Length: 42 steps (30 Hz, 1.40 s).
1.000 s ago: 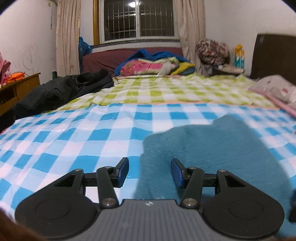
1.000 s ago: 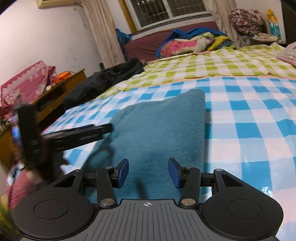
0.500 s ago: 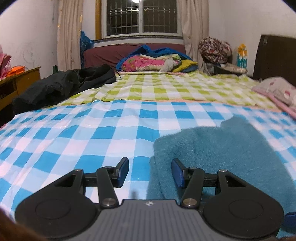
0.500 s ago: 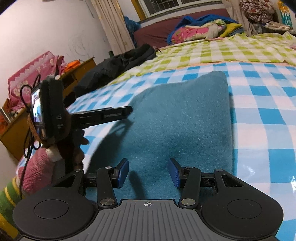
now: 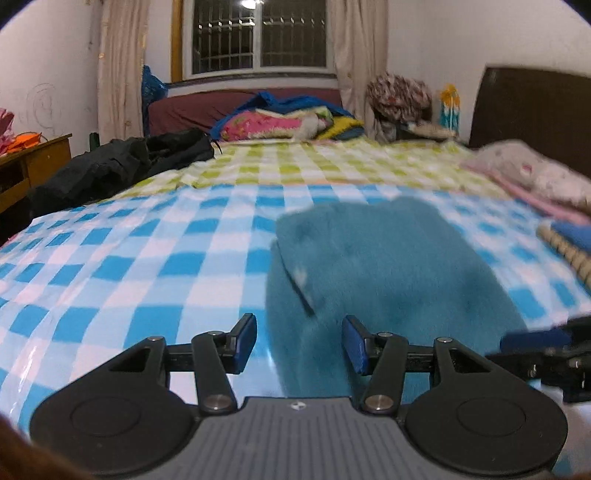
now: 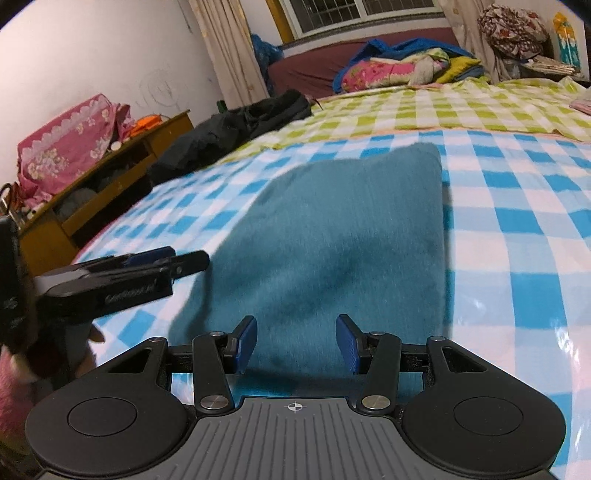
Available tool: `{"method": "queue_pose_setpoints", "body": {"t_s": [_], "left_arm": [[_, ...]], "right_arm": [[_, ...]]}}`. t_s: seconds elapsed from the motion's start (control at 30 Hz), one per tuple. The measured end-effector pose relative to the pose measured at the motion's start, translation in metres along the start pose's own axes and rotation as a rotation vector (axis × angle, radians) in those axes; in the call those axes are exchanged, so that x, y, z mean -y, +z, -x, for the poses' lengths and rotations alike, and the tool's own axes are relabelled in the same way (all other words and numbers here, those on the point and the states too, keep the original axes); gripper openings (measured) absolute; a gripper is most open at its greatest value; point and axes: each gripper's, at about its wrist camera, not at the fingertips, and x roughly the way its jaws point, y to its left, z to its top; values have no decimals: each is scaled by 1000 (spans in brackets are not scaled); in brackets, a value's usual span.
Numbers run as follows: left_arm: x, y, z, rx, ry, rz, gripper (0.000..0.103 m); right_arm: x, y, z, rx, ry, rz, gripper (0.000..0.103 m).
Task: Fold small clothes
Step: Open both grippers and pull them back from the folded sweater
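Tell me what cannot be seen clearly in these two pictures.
- Garment: near edge hidden behind the left gripper in the left view; behind the right gripper in the right view.
- Garment type: motion blur leaves only teal fuzz and a flap.
- Striped item: cut off at the left view's right edge.
- Shelf contents: too small, dark.

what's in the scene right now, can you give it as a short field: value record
surface: blue checked sheet on a bed
garment: teal fuzzy garment lying flat on the sheet
left gripper: open, empty, at the garment's near left edge
right gripper: open, empty, over the garment's near edge
background: black jacket, pile of bedding, wooden desk, window
fold state: no grasp yet
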Motion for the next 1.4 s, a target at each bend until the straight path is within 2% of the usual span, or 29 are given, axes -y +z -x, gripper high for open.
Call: {"method": "queue_pose_setpoints", "body": {"t_s": [0.07,0.17,0.53,1.03,1.4], "left_arm": [[6,-7,-4,-40,37,-35,57],[5,-11,-5,-70,43,4,57],[11,-21,14,-78,41,43,57],[25,-26,26,-94,35,26,59],[42,-37,31,-131,20,22,68]], "right_arm": [[-2,-4,0,-5,-17,11,47],[-3,-6,4,-7,-25,12,47],[0,-20,18,-1,-76,3,47],[5,-27,23,-16,-100,-12,47],[6,-40,27,-31,-115,-19,52]]}}
